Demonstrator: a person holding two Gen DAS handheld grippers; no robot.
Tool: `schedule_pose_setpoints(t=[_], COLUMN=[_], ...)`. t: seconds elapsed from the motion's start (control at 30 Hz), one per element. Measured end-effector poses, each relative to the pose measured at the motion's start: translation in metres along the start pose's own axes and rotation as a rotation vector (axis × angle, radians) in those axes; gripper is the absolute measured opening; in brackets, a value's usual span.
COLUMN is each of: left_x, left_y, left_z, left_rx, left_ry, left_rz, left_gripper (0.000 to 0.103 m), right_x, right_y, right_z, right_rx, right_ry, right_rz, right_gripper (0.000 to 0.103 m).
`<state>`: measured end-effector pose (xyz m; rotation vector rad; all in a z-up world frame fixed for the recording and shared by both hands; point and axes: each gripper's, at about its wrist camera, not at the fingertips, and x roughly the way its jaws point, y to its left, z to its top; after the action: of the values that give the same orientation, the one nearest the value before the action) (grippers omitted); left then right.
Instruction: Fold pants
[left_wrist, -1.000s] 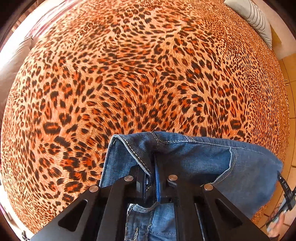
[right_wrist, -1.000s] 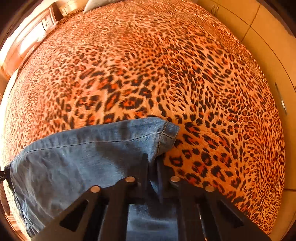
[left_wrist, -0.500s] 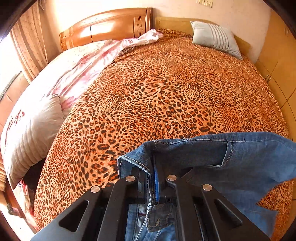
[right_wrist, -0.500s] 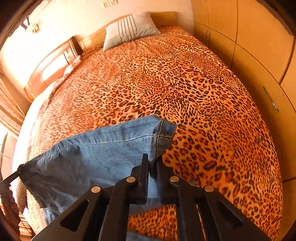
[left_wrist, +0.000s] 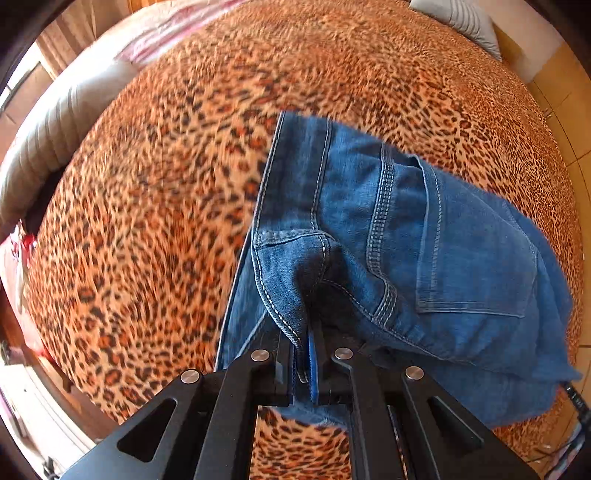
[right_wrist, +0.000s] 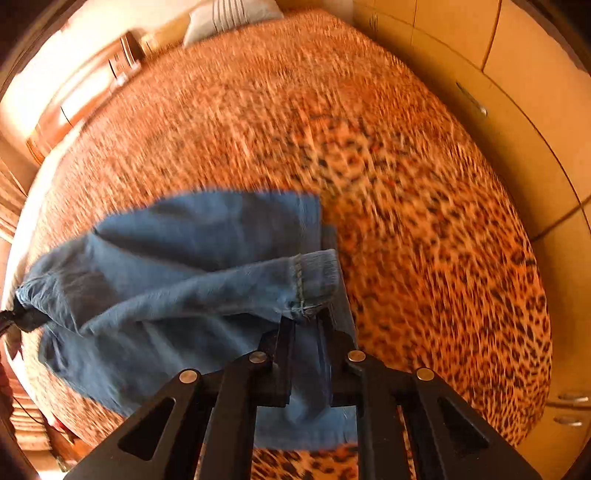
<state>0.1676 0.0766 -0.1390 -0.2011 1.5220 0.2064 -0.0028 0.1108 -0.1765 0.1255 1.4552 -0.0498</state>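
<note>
The blue denim pants (left_wrist: 424, 251) hang doubled over above the leopard-print bed (left_wrist: 155, 206). My left gripper (left_wrist: 308, 354) is shut on the waistband end, with a back pocket (left_wrist: 476, 266) to its right. My right gripper (right_wrist: 304, 332) is shut on the hem end of the pants (right_wrist: 192, 280), whose cuff (right_wrist: 314, 277) sticks out just past the fingers. The denim sags to the left in the right wrist view. That view is blurred by motion.
A grey striped pillow (left_wrist: 458, 18) lies at the head of the bed. A pale duvet (left_wrist: 62, 122) lies along the bed's left side. A wooden headboard (right_wrist: 85, 99) and tan wardrobe doors (right_wrist: 517, 110) border the bed.
Both grippers have swung forward and down over the bed with the pants. The denim has folded over, and one layer now lies in front of the held edges.
</note>
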Motion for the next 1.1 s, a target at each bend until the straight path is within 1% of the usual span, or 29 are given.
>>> schedule_pose_setpoints(t=[0.03,0.1,0.13,0.17,0.2,0.23,0.27,0.3,0.33,0.37,0.4,0.43,0.47,0.53,0.6,0.63,0.7,0.73,0.77,0.8,0.83,0.87,0.9,0.93,0.97,1.03,1.1], left_x=[-0.005,-0.026,-0.038,-0.047,-0.057,-0.064,-0.071,-0.076,-0.078,-0.075,-0.072,-0.061,-0.05,-0.03,-0.014,-0.006,0.007,0.011,0.015,0.021,0.025,0.028,0.025,0.014,-0.002,-0.039,-0.073], left_y=[0.006,0.015,0.019,0.023,0.026,0.029,0.034,0.033,0.029,0.026,0.02,0.015,0.008,0.002,0.002,0.003,0.001,-0.003,-0.009,-0.017,-0.025,-0.03,-0.031,-0.03,-0.03,-0.03,-0.027], left_z=[-0.004,-0.01,-0.014,-0.017,-0.02,-0.023,-0.025,-0.027,-0.03,-0.03,-0.029,-0.028,-0.025,-0.019,-0.014,-0.01,-0.002,0.001,0.004,0.008,0.013,0.02,0.027,0.033,0.039,0.043,0.035], left_rx=[-0.019,-0.042,-0.054,-0.06,-0.075,-0.101,-0.126,-0.141,-0.152,-0.152,-0.152,-0.156,-0.164,-0.192,-0.233,-0.245,-0.241,-0.222,-0.191,-0.138,-0.088,-0.059,-0.063,-0.078,-0.081,-0.058,-0.02], left_ry=[0.001,-0.016,-0.021,-0.028,-0.031,-0.031,-0.039,-0.05,-0.066,-0.074,-0.069,-0.051,-0.022,0.029,0.043,0.045,0.04,0.027,0.018,0.017,0.028,0.043,0.037,0.008,-0.032,-0.124,-0.199], left_rz=[-0.031,-0.088,-0.109,-0.128,-0.138,-0.154,-0.184,-0.203,-0.225,-0.238,-0.233,-0.229,-0.243,-0.273,-0.277,-0.266,-0.219,-0.185,-0.143,-0.083,-0.018,0.003,0.003,-0.018,-0.043,-0.1,-0.149], left_gripper=[0.007,0.012,0.012,0.017,0.027,0.033,0.044,0.053,0.057,0.065,0.066,0.066,0.065,0.064,0.065,0.065,0.064,0.064,0.058,0.034,0.022,0.017,0.016,0.016,0.016,0.016,0.016], right_x=[0.003,-0.005,-0.016,-0.024,-0.037,-0.048,-0.054,-0.056,-0.056,-0.052,-0.043,-0.035,-0.024,-0.011,0.002,0.004,0.011,0.012,0.014,0.016,0.017,0.018,0.015,0.011,0.005,-0.025,-0.06], right_y=[-0.002,-0.007,-0.014,-0.019,-0.026,-0.035,-0.044,-0.048,-0.051,-0.053,-0.053,-0.051,-0.049,-0.044,-0.041,-0.041,-0.039,-0.035,-0.033,-0.03,-0.028,-0.025,-0.024,-0.026,-0.027,-0.031,-0.033], right_z=[-0.01,-0.029,-0.038,-0.042,-0.045,-0.047,-0.047,-0.045,-0.044,-0.044,-0.043,-0.043,-0.043,-0.042,-0.041,-0.039,-0.036,-0.035,-0.034,-0.031,-0.027,-0.023,-0.017,-0.013,-0.006,0.005,0.008], right_rx=[0.001,0.001,0.022,0.045,0.083,0.148,0.233,0.303,0.362,0.427,0.498,0.55,0.61,0.678,0.738,0.751,0.771,0.774,0.774,0.767,0.753,0.74,0.738,0.74,0.741,0.724,0.666], right_ry=[0.028,0.043,0.043,0.039,0.026,0.007,-0.002,-0.004,-0.011,-0.012,0.011,0.033,0.062,0.082,0.084,0.081,0.085,0.091,0.095,0.098,0.104,0.112,0.103,0.083,0.05,-0.036,-0.114], right_rz=[-0.029,-0.067,-0.056,-0.037,-0.006,0.038,0.11,0.189,0.249,0.317,0.395,0.436,0.472,0.504,0.525,0.522,0.478,0.467,0.468,0.474,0.48,0.481,0.487,0.498,0.526,0.616,0.672], right_gripper=[0.013,0.013,0.016,0.021,0.026,0.04,0.063,0.073,0.079,0.079,0.079,0.079,0.079,0.079,0.079,0.079,0.079,0.076,0.066,0.056,0.027,0.003,0.003,0.003,0.003,0.003,0.003])
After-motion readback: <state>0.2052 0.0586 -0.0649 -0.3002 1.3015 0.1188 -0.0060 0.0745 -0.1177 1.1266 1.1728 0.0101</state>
